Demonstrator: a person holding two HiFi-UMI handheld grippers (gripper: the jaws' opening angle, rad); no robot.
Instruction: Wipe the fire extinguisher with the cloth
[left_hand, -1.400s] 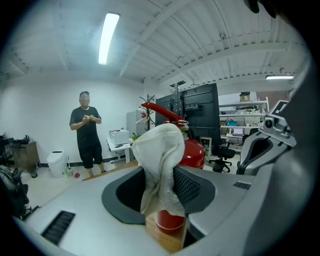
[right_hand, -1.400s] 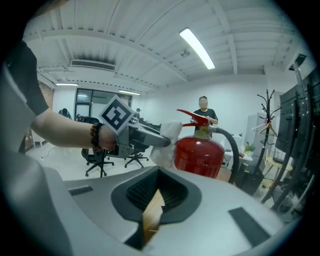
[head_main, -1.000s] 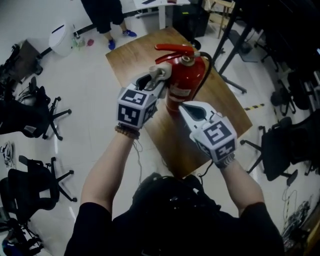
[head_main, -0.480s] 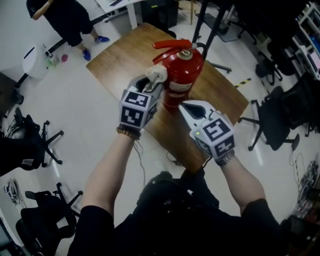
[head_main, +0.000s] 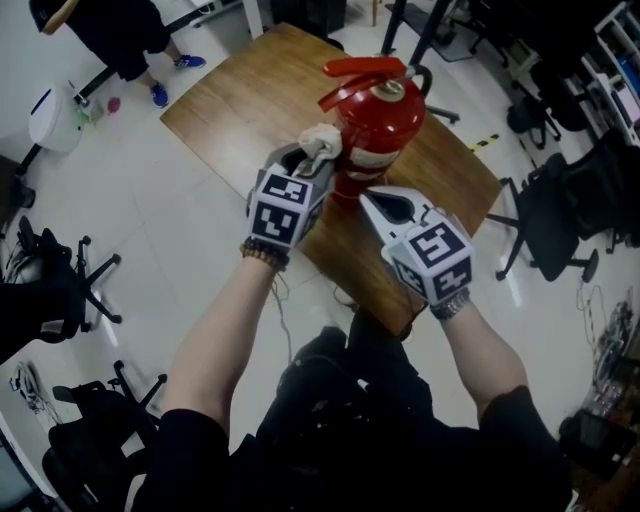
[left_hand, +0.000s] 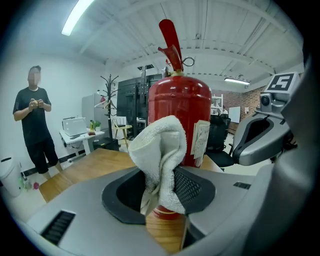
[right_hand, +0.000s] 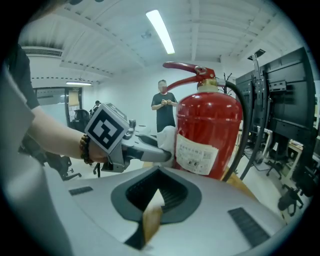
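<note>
A red fire extinguisher (head_main: 378, 130) stands upright on the wooden table (head_main: 235, 90), with a red lever on top and a black hose down its right side. My left gripper (head_main: 315, 162) is shut on a bunched white cloth (head_main: 321, 140), which sits at the cylinder's left side, touching it or very nearly. In the left gripper view the cloth (left_hand: 161, 160) stands up between the jaws in front of the extinguisher (left_hand: 182, 112). My right gripper (head_main: 370, 200) is shut and empty, its tip just short of the cylinder's base. The right gripper view shows the extinguisher (right_hand: 207, 135), its label and the cloth (right_hand: 167, 141).
Black office chairs (head_main: 560, 215) stand around the table, with more at the left (head_main: 60, 290). A person in dark clothes (head_main: 110, 35) stands beyond the table's far corner. A white bin (head_main: 52, 105) is on the floor. The table's near edge lies under my grippers.
Both grippers have come down; the cloth now sits lower on the extinguisher's side than before. The head view has shifted, and the jaws stand as before.
</note>
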